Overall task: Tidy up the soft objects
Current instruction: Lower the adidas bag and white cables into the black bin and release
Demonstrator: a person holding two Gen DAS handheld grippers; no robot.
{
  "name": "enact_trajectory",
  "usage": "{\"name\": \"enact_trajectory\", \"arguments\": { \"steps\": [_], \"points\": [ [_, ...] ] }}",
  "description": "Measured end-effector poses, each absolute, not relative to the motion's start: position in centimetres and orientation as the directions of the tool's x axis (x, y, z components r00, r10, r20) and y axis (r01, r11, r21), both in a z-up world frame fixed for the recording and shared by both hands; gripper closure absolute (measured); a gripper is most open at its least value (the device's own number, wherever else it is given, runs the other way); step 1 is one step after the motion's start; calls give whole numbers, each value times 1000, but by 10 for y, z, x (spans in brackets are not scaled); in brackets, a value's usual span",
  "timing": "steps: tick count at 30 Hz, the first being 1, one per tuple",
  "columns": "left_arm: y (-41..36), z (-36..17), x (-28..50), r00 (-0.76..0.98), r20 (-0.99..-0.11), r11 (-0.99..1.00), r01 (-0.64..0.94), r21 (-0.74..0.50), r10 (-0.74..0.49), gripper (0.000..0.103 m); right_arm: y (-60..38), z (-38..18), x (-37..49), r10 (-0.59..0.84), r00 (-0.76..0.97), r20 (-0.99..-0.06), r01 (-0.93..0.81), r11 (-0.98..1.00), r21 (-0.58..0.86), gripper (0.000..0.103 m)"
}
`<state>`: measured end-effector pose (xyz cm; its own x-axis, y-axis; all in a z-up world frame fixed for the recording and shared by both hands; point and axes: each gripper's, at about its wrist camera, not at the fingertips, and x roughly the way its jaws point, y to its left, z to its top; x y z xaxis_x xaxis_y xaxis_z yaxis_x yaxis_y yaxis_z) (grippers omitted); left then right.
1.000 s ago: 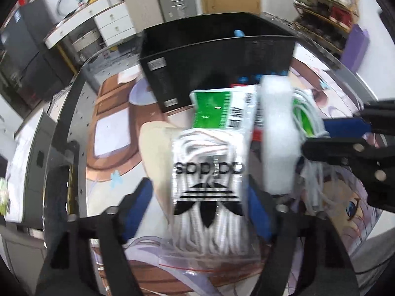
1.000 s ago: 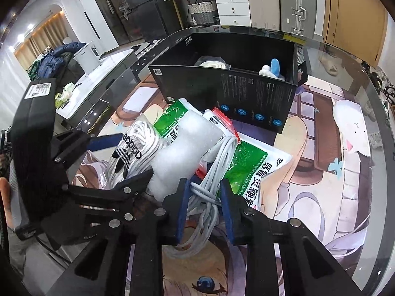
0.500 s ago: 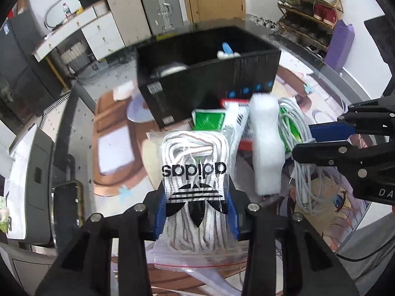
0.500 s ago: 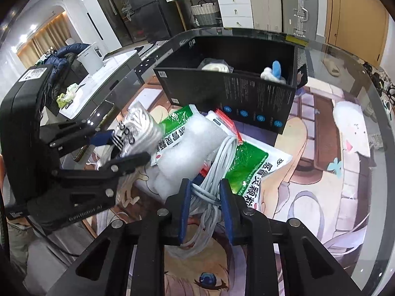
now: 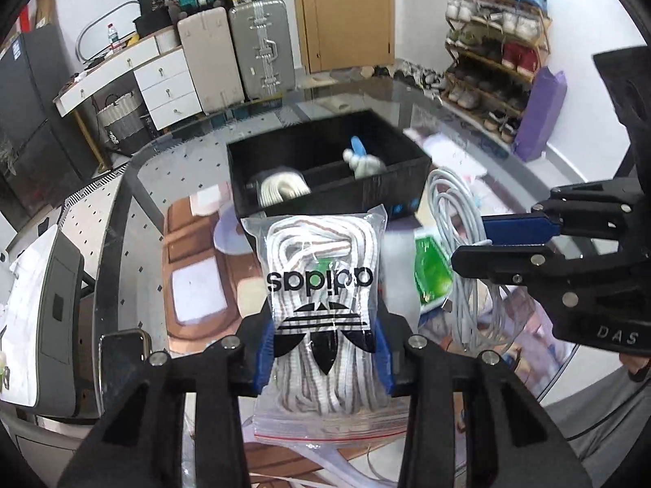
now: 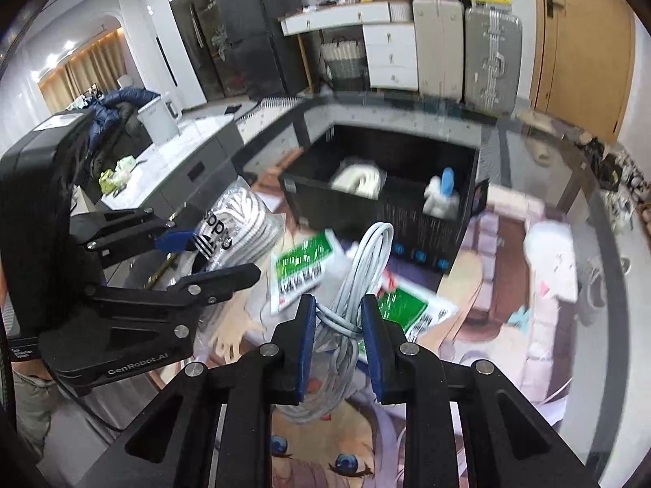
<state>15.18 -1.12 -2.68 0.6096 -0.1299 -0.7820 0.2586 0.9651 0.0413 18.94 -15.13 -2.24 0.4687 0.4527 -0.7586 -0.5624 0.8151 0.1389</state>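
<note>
My left gripper [image 5: 323, 360] is shut on a clear adidas bag of white laces [image 5: 321, 284] and holds it above the table; it also shows in the right wrist view [image 6: 232, 227]. My right gripper [image 6: 337, 327] is shut on a coil of white cable [image 6: 358, 272], lifted off the table, which also shows in the left wrist view [image 5: 455, 219]. The black divided box [image 5: 407, 179] stands beyond both. It holds a white roll [image 6: 358, 179] in its left compartment and a white-and-blue soft toy [image 6: 441, 197] in its right one.
Green-and-white packets [image 6: 303, 270] and a white foam piece lie on the printed table mat [image 6: 508, 305] in front of the box. The round glass table edge [image 5: 122, 219] curves on the left. Suitcases, drawers and a shoe rack stand behind.
Both grippers have lifted up and back from the pile, the left with the lace bag and the right with the cable coil. The box interior has come into view.
</note>
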Motion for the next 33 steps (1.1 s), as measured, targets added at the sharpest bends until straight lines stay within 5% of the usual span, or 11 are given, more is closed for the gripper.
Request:
{"name": "enact_trajectory", "arguments": {
  "steps": [23,33],
  "points": [
    [-6,29,212,745,-661,994,114,-1,-86,64,-141,49,236,362,754,-547,-434,901,-1,80],
    [-9,3,270,713,-694,994,104,-38,-101,64,-125,26,305,317,749,-582,-383,924,11,81]
  ]
}}
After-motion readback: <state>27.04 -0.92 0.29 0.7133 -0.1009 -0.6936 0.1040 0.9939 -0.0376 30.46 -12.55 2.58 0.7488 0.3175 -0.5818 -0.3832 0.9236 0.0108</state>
